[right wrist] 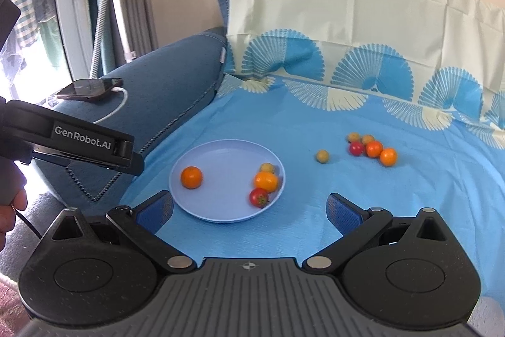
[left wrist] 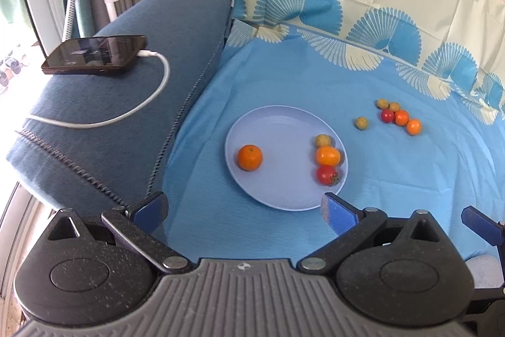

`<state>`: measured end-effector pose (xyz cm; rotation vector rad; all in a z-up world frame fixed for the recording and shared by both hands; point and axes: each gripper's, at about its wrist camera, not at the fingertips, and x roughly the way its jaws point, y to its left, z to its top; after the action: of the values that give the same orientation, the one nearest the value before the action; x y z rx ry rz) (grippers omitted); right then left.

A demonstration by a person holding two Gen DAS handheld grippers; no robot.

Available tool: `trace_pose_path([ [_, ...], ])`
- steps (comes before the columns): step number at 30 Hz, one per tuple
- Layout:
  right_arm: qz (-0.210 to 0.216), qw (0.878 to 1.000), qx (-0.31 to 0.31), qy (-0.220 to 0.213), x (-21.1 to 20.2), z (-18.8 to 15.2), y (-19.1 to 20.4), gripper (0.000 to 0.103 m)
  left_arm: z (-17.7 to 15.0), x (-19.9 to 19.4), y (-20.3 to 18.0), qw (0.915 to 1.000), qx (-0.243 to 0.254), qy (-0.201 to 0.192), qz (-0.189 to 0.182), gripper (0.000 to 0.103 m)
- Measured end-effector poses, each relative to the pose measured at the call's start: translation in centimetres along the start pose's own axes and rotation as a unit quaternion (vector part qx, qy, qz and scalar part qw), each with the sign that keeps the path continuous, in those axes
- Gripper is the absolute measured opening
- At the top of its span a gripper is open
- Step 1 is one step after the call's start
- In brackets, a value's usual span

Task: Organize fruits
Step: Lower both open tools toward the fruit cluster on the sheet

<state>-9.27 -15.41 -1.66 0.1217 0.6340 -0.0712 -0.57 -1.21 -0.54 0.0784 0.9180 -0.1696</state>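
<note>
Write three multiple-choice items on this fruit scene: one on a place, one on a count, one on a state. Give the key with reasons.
1. Where does the phone lie?
A. on the plate
B. on the dark blue sofa arm
C. on the light blue cloth

2. How many fruits lie on the plate?
A. four
B. one
C. nine

3. How do the jaws of the right gripper stand?
A. shut on a fruit
B. shut, holding nothing
C. open, holding nothing

Key:
1. B, the phone rests on the sofa arm with a white cable plugged in.
2. A, an orange fruit, a greenish one, an orange tomato and a red tomato.
3. C, its jaws are spread wide with only cloth between them.
</note>
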Motion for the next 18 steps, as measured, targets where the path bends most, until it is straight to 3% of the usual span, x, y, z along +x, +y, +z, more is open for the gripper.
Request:
trace_pose_path([
  [10, -0.089, 0.995, 0.047, -0.015, 3.0, 0.7, -7.7, 0.102, 5.1, 4.2, -7.2, 0.9988, 0.038, 0.008, -0.029, 0.103],
  [18, -0.17, 0.984, 0.058, -0.014, 9.9, 1.5, -17.1, 0.102, 9.7, 12.5, -16.6, 0.9941, 0.089, 0.033, -0.052, 0.103],
])
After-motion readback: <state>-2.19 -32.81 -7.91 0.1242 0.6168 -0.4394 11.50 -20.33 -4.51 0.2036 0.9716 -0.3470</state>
